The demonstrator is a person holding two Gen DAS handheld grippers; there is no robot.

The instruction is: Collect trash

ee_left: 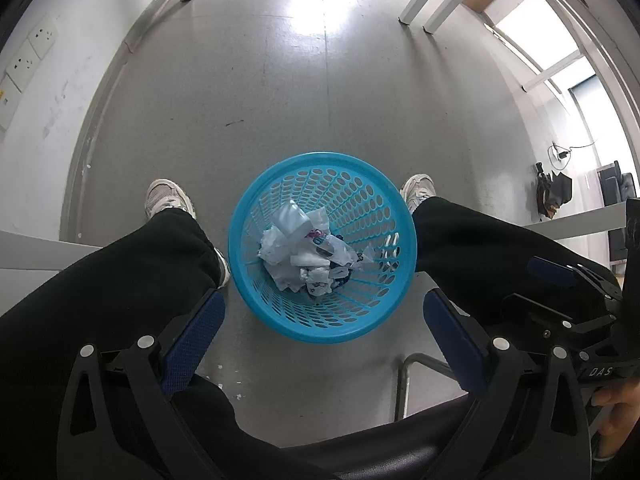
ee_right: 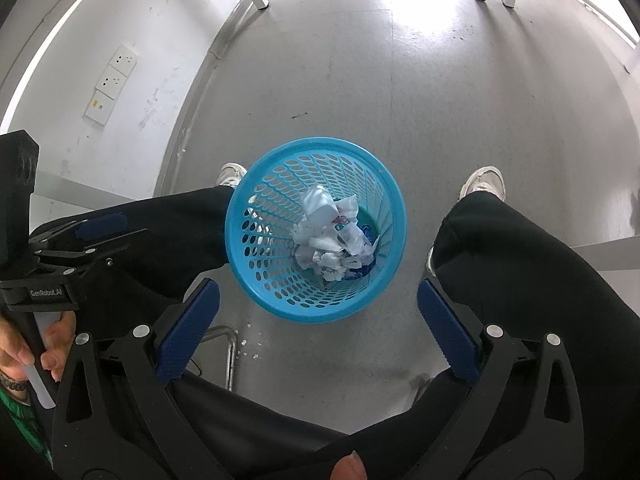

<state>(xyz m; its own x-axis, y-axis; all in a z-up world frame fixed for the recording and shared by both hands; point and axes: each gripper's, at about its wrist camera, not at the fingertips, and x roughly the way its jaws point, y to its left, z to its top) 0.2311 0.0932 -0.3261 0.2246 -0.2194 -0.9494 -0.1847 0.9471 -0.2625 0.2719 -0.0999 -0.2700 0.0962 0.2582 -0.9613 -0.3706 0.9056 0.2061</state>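
Both grippers sit closest to the lens, hanging over a seated person's lap and looking straight down. Going left to right: the wall with sockets, then the left shoe and dark trouser leg, then the left gripper with its blue pads spread wide and nothing between them, so it's released. Dead center between the knees stands the bin, a blue perforated basket upright on the grey floor, with crumpled trash already heaped at the bottom, white paper and plastic wrappers as far as I can make out. Right of that comes the other leg and shoe, then the right gripper, also splayed open and empty. From both wrist views the bin mouth lies just ahead of the fingertips and well below them, opening straight up toward the cameras. Neither arm looks clearly nearer, they're basically mirror images. I don't see any loose trash on the floor around the bin, so my guess is either this round is done or whatever's next lies outside these views.
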